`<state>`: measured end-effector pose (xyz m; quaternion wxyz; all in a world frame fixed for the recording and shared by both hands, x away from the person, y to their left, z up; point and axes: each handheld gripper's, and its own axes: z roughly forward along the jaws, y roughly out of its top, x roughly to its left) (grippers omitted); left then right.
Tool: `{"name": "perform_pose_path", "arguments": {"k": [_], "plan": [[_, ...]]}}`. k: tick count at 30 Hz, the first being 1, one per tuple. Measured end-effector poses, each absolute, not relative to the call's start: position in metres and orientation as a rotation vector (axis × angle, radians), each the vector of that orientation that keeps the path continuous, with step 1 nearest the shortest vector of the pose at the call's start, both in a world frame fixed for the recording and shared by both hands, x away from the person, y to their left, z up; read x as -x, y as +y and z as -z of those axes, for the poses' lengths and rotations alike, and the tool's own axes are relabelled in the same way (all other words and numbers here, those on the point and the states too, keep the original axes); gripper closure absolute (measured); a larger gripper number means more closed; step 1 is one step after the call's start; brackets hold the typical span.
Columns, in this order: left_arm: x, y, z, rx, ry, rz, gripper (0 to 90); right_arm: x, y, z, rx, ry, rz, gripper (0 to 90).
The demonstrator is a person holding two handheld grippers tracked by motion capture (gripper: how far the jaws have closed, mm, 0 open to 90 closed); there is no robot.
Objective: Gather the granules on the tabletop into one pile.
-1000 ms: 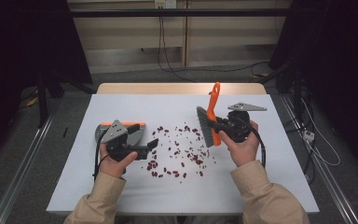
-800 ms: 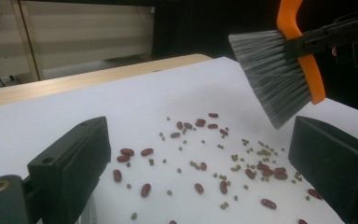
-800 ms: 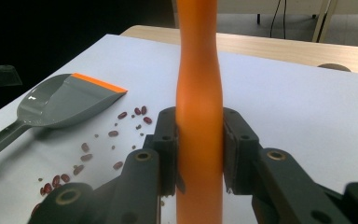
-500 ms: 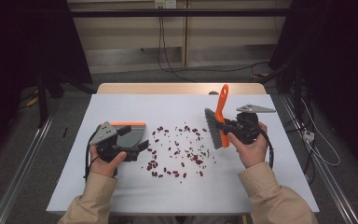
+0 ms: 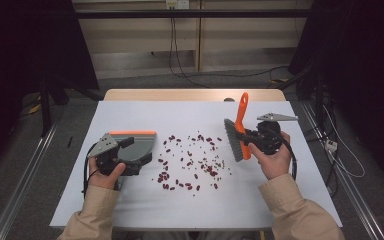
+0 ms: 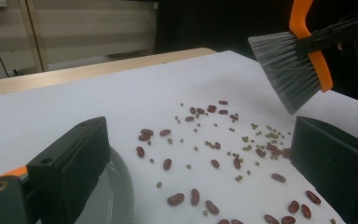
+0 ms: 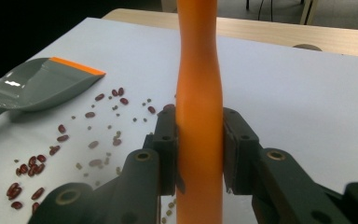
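White table cover (image 5: 130,210) spans the wooden table, largest thing in our field. On it, a scatter of red beans and small green beans (image 5: 192,162) lies between the two tools, touching neither.

Since a second ago we note both hands drawn apart: the grey plastic dustpan with orange lip (image 5: 136,147) has slid out toward the left edge, and the orange-handled hand brush with grey bristles (image 5: 240,135) has shifted right and a little back from the scatter. Beans unchanged in their spread.

Left gripper (image 5: 125,150): the dustpan's handle sits by its near jaw in the left gripper view, the far jaw standing well off; we cannot tell whether it clamps. Right gripper (image 7: 199,149): jaws pressed tight on the brush's orange handle, bristles clear of the sheet.

Our reading: the tools are bracketing the beans, sweep not yet begun.
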<state>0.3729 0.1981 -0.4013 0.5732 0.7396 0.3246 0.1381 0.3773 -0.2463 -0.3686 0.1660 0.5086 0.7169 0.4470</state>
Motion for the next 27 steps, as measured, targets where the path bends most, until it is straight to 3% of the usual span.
{"name": "perform_pose_path", "arguments": {"k": [20,27], "plan": [[-0.372,0.214,0.409,-1.734,0.787,-0.323,5.1,-0.378,-0.271,0.370,-1.492,2.124,-1.111,70.9],[-0.372,0.214,0.409,-1.728,0.786,-0.322,5.1,-0.388,-0.265,0.387,-1.520,2.164,-1.034,71.3]]}}
